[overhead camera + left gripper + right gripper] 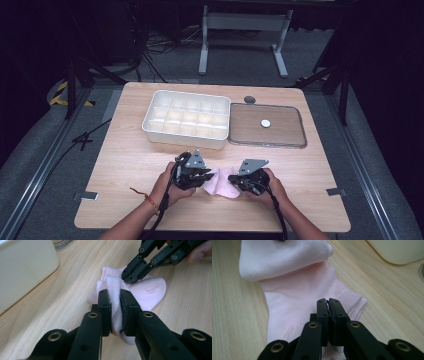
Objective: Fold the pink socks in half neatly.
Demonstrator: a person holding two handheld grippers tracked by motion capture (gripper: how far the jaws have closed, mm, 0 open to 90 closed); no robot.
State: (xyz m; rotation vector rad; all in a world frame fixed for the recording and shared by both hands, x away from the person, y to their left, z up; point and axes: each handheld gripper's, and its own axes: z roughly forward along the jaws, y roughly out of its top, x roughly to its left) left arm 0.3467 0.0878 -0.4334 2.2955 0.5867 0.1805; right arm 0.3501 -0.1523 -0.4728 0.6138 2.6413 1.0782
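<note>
Dark floor with cables and a grey frame surrounds the light wooden table (125, 150), where a white compartment tray (186, 119) stands at the back, with a flat brown lid (267, 125) just to its right carrying a small white disc (265, 123).

Near the front edge, the person's left hand (167, 185) holds the left gripper (204, 176), which points right onto a pink sock (223, 182) lying on the table between the two tools. In the left gripper view its jaws are clamped on a raised fold of the sock (115, 305), the fabric pinched upright between the pads.

On the other side of the sock, the right hand (272, 186) holds the right gripper (239, 180), pointing left. In the right gripper view its jaws are pressed together over the ribbed end of the sock (299, 300); whether they pinch any fabric I cannot tell.
</note>
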